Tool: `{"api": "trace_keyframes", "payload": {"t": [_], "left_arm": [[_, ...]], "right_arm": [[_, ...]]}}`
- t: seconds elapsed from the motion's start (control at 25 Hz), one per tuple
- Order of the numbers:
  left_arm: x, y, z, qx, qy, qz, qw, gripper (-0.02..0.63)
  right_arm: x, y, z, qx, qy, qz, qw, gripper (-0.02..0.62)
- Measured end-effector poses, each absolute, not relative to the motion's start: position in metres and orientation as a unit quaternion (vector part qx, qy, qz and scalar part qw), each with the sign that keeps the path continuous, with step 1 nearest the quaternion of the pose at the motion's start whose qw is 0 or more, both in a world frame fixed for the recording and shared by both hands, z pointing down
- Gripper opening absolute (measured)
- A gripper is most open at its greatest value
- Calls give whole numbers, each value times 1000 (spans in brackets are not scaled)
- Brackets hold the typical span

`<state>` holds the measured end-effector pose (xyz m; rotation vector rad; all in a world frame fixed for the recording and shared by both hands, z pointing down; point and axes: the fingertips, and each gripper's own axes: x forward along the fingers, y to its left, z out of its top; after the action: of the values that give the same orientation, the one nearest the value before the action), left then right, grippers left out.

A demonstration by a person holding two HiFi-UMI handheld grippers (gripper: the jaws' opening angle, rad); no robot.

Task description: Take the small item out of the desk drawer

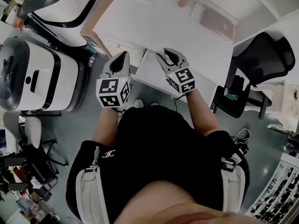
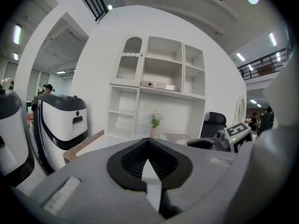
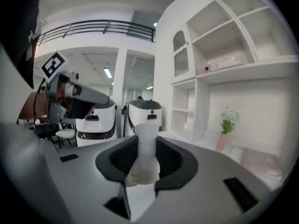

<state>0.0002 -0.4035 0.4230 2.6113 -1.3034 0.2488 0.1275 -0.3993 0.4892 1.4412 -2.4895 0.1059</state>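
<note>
1. The right gripper (image 1: 168,56) was held above the front edge of the white desk (image 1: 187,36). It pointed toward the shelf unit (image 3: 233,55) on the far side.
2. Its jaws stood rather wide apart, but they were not empty. A small white item (image 3: 144,155) with the form of a little bottle stood between them, and the two black pads pressed on its sides.
3. The item stood upright in the grip. Its wide base was deep between the jaws, and its narrow neck reached a little beyond the jaw tips.
4. The item was up in the air with the gripper, outside the drawer (image 1: 150,76). In the head view the drawer showed as a white panel pulled out under both grippers.
5. The left gripper (image 1: 122,56) was just beside the right one, at about the same height. Its jaw tips were together and it carried nothing.
6. A pink vase (image 3: 220,142) with a small plant stood at the back of the desk, well apart from the item.
</note>
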Motion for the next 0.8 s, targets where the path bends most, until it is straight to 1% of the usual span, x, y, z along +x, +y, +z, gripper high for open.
{"api": "trace_keyframes", "payload": {"t": [0.24, 0.52, 0.64, 0.8], "left_arm": [[46, -413, 413, 912, -390, 81, 94, 12], [106, -409, 403, 938, -325, 86, 79, 12], [132, -405, 400, 948, -296, 86, 73, 12], [165, -396, 398, 958, -263, 90, 66, 12]], "right_arm": [[175, -374, 418, 579, -813, -9, 65, 117], [252, -331, 368, 694, -719, -41, 6, 117], [281, -312, 360, 731, -681, -43, -3, 117], [315, -288, 363, 776, -630, -38, 15, 117]]}}
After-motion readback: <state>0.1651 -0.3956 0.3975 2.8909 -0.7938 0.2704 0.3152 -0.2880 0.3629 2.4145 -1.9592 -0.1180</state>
